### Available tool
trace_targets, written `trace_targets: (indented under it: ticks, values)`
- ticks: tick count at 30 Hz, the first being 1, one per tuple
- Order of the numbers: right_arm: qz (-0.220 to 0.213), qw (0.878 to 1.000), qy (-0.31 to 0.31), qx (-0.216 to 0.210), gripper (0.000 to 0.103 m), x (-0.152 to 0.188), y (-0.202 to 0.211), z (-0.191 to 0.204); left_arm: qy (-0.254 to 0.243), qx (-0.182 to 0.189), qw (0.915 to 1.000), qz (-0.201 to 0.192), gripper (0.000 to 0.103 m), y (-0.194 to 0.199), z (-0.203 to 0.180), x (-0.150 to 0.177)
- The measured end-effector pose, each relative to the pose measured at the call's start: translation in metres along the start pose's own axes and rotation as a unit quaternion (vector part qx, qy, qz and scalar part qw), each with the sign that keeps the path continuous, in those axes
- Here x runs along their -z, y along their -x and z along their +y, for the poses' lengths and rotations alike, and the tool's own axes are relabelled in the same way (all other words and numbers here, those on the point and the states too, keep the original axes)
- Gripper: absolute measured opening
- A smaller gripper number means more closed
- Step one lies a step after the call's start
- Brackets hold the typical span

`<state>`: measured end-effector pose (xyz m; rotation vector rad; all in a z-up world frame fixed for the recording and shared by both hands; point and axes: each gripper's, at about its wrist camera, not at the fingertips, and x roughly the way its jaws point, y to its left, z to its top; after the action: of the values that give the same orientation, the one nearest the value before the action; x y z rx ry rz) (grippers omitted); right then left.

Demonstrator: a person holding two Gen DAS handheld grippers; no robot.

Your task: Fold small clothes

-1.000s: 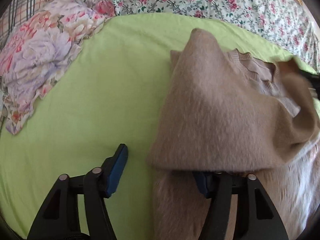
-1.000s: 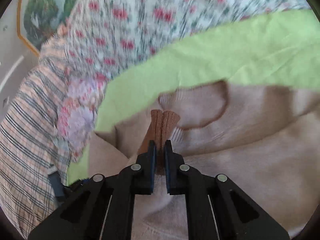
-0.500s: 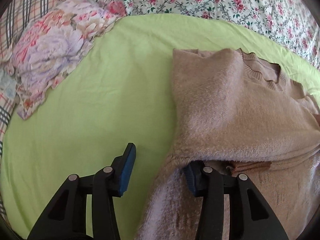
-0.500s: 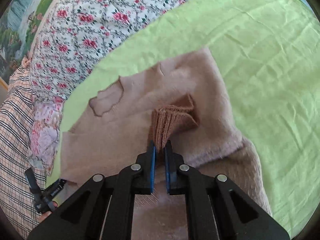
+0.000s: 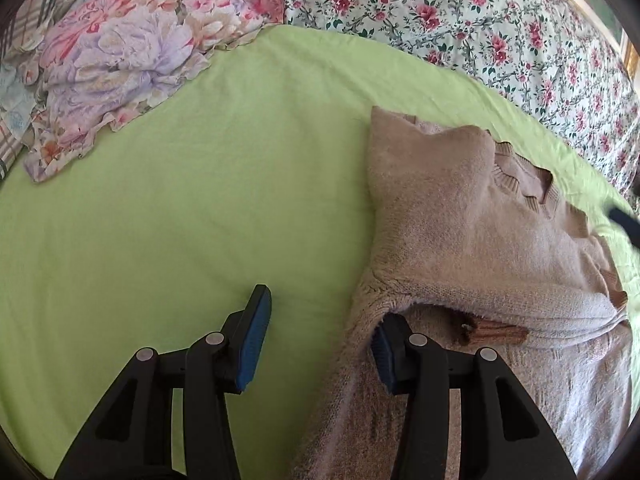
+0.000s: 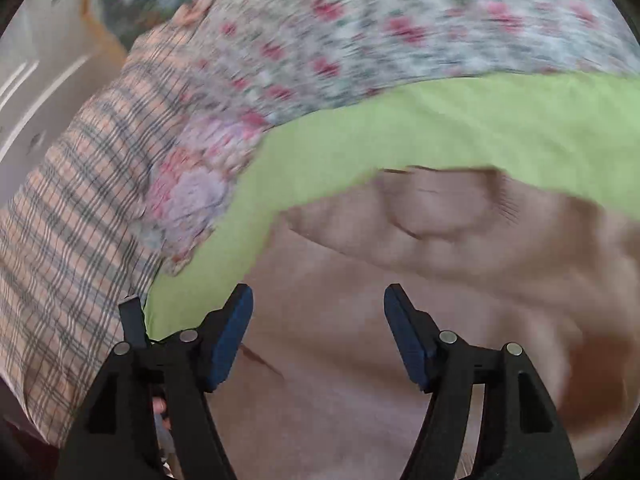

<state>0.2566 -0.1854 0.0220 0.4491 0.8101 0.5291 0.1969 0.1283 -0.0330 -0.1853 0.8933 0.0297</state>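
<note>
A beige knit sweater point(image 5: 472, 232) lies on the green sheet point(image 5: 200, 200), one sleeve folded across its body with the brown ribbed cuff point(image 5: 492, 330) showing. My left gripper point(image 5: 320, 332) is open, its right finger at the sweater's left edge, its left finger over bare sheet. In the blurred right wrist view the sweater point(image 6: 400, 280) fills the lower half. My right gripper point(image 6: 318, 332) is open and empty above it.
A crumpled floral cloth point(image 5: 116, 64) lies at the far left of the sheet. A rose-print bedspread point(image 5: 460, 20) runs along the back. A plaid blanket point(image 6: 68, 220) covers the left side in the right wrist view.
My right gripper has let go of the brown cuff, opened and swung away. The sleeve now lies flat across the sweater. My left gripper has stayed open in place.
</note>
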Motion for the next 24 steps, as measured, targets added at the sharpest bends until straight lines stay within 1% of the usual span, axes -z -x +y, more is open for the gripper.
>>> trace_targets:
  ticks: [2, 4, 5, 6, 7, 8, 10, 12, 13, 14, 15, 17, 18, 20, 23, 24]
  values:
    - [0.048, 0.998, 0.010, -0.047, 0.069, -0.028, -0.048, 0.004, 0.006, 0.009, 0.9999, -0.002, 0.049, 0.000, 0.003, 0.000]
    - [0.085, 0.995, 0.023, -0.048, 0.069, -0.045, -0.086, 0.006, 0.014, 0.020, 0.9997, -0.004, 0.049, 0.000, 0.006, 0.001]
    - [0.124, 0.990, 0.028, -0.053, 0.069, -0.051, -0.107, 0.005, 0.019, 0.026, 0.9995, -0.006, 0.049, 0.000, 0.008, 0.001]
    - [0.177, 0.982, 0.023, -0.063, 0.069, -0.054, -0.133, 0.002, 0.023, 0.031, 0.9992, -0.007, 0.049, 0.000, 0.010, 0.001]
    - [0.211, 0.975, 0.018, -0.071, 0.069, -0.054, -0.149, 0.001, 0.026, 0.036, 0.9990, -0.008, 0.049, 0.000, 0.011, 0.001]
    - [0.249, 0.963, 0.008, -0.105, 0.069, -0.053, -0.168, 0.002, 0.027, 0.039, 0.9988, -0.009, 0.049, 0.000, 0.012, 0.001]
    - [0.276, 0.945, -0.007, -0.174, 0.069, -0.047, -0.185, 0.008, 0.031, 0.044, 0.9985, -0.011, 0.049, -0.001, 0.013, 0.001]
    - [0.273, 0.937, -0.013, -0.219, 0.069, -0.049, -0.201, 0.020, 0.036, 0.049, 0.9981, -0.015, 0.049, -0.001, 0.014, 0.001]
    - [0.262, 0.935, -0.022, -0.237, 0.069, -0.051, -0.209, 0.024, 0.039, 0.051, 0.9978, -0.016, 0.049, -0.001, 0.015, 0.002]
    - [0.249, 0.937, -0.033, -0.244, 0.069, -0.054, -0.216, 0.027, 0.043, 0.055, 0.9974, -0.017, 0.049, -0.001, 0.016, 0.001]
    - [0.234, 0.941, -0.048, -0.241, 0.069, -0.055, -0.223, 0.027, 0.047, 0.058, 0.9970, -0.018, 0.049, -0.001, 0.018, 0.002]
    - [0.199, 0.954, -0.084, -0.208, 0.069, -0.055, -0.232, 0.019, 0.064, 0.065, 0.9957, -0.019, 0.046, 0.000, 0.024, 0.002]
    - [0.186, 0.959, -0.097, -0.193, 0.069, -0.055, -0.230, 0.014, 0.072, 0.073, 0.9946, -0.018, 0.046, 0.000, 0.027, 0.001]
    - [0.160, 0.963, -0.113, -0.183, 0.067, -0.057, -0.219, 0.004, 0.074, 0.074, 0.9944, -0.015, 0.046, 0.002, 0.028, 0.001]
    - [0.116, 0.979, -0.098, -0.136, 0.068, -0.061, -0.182, -0.001, 0.057, 0.062, 0.9964, -0.007, 0.046, 0.012, 0.022, 0.003]
    - [0.098, 0.983, -0.094, -0.127, 0.068, -0.059, -0.162, -0.006, 0.050, 0.064, 0.9967, -0.005, 0.045, 0.017, 0.021, 0.004]
